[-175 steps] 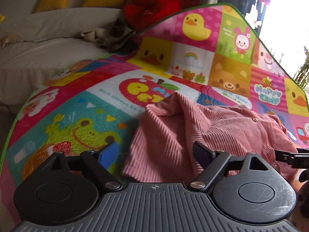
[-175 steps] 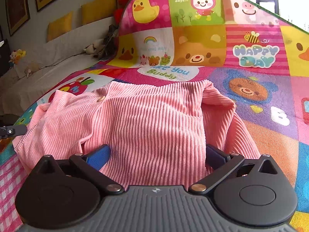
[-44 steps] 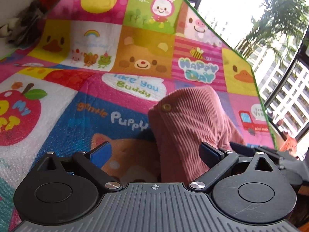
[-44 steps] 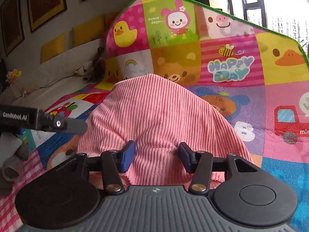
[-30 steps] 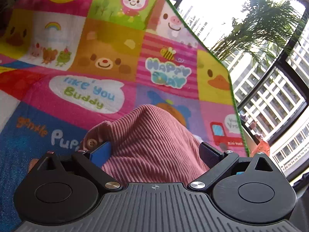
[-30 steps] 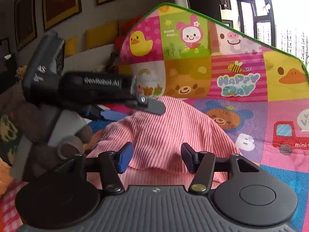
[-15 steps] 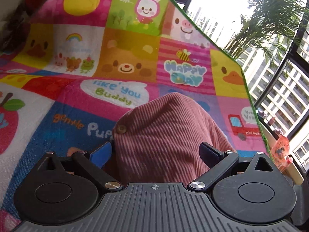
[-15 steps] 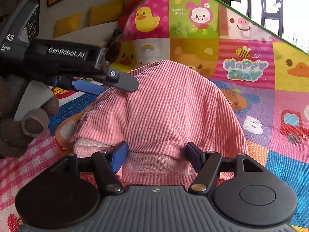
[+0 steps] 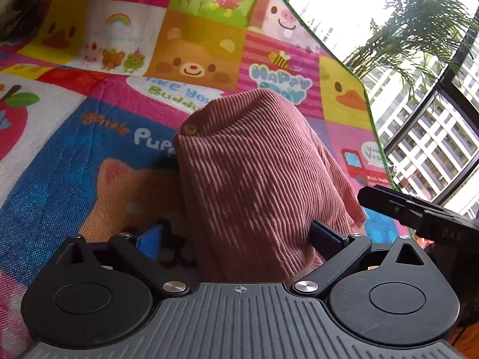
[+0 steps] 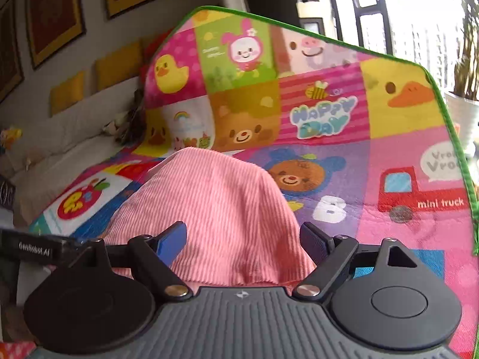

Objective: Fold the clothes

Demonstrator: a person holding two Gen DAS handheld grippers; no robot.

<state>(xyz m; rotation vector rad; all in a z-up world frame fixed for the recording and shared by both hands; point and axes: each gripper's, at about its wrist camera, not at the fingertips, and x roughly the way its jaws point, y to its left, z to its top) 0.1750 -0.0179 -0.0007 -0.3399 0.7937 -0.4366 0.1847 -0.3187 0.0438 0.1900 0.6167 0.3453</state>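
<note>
A pink corduroy garment lies folded into a narrow bundle on the colourful play mat, a brown button at its far left corner. My left gripper is open, its jaws standing wide on either side of the bundle's near end. The right wrist view shows the same garment between the open jaws of my right gripper. The right gripper's body shows at the right edge of the left wrist view. The left gripper's body shows at the left edge of the right wrist view.
The mat's green edge runs along the right side. A white sofa with yellow cushions stands behind the mat, with framed pictures above. Large windows and a palm are to the right.
Over the last second the left gripper has drawn back and to the left of the bundle. The right gripper's jaws have opened wider around the cloth.
</note>
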